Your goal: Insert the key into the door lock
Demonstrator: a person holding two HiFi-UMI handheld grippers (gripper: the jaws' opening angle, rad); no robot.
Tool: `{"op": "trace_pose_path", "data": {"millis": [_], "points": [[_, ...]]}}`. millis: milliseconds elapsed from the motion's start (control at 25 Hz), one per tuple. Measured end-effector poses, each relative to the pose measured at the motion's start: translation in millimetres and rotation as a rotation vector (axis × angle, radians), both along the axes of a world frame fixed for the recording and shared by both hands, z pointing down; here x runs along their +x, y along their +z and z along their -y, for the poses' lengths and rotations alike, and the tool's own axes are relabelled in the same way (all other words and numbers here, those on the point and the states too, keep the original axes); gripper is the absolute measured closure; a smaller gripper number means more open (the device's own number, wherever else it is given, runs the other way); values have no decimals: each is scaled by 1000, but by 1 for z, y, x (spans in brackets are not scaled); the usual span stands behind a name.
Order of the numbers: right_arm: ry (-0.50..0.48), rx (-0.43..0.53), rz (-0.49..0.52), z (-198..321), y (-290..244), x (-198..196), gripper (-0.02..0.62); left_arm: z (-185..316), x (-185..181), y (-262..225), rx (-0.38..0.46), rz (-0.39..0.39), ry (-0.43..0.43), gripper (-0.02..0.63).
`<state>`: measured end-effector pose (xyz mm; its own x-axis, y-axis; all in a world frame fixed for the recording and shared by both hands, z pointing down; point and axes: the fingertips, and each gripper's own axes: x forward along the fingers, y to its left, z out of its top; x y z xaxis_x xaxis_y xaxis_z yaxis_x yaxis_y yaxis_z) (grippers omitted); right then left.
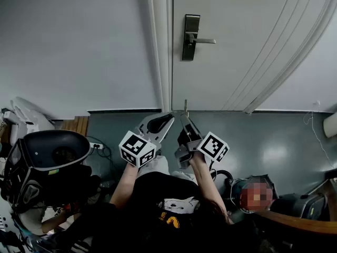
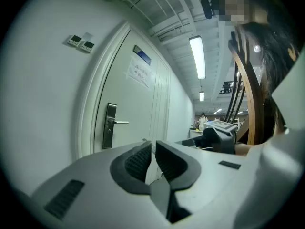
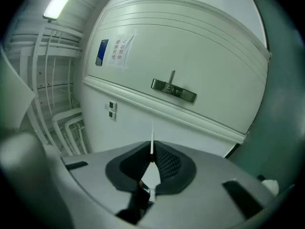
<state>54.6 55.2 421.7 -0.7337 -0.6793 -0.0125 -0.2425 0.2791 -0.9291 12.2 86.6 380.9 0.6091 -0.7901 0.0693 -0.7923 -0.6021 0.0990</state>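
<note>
- Head view: found the right gripper clamped on the key, with the blade standing clear beyond the fingertips. Saw the door lock well ahead of those fingertips, with the key nowhere near it. Noted the left gripper lying just beside the right one's fingers.
- Left gripper view: recorded the pads drawn almost together, with a bare slit between them and nothing held. Sighted the lock far ahead and to the left of the fingertips.
- Right gripper view: confirmed the pads pinching the key at its lower end only. Observed the thin blade edge-on, projecting past the fingertips toward the lock and well apart from it.
- Risks: judged so shallow a pinch liable to let the key pivot or slip on first touching the plate.
  - Expected a miss if the blade arrived off-line or wrongly turned. Could not make out the keyhole.
  - Flagged the left fingers, so close alongside, as liable to knock the blade.
  - Flagged the lever handle as liable to foul the approach.
</note>
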Motion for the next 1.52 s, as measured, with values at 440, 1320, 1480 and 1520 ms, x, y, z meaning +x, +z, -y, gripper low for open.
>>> {"op": "trace_pose_path", "data": {"millis": [440,1320,1480,1520], "points": [[-23,-3,-14,1,-7,18,575,0,22,-9,-13,8,0,572],[16,-38,1,72,5,2,575,66,-6,6,-63,26,13,572],[50,-56,4,111,10,-11,575,106,-22,11,-72,38,55,572],[58,-63,5,120,12,-14,575,115,-25,12,-77,41,65,572]]}}
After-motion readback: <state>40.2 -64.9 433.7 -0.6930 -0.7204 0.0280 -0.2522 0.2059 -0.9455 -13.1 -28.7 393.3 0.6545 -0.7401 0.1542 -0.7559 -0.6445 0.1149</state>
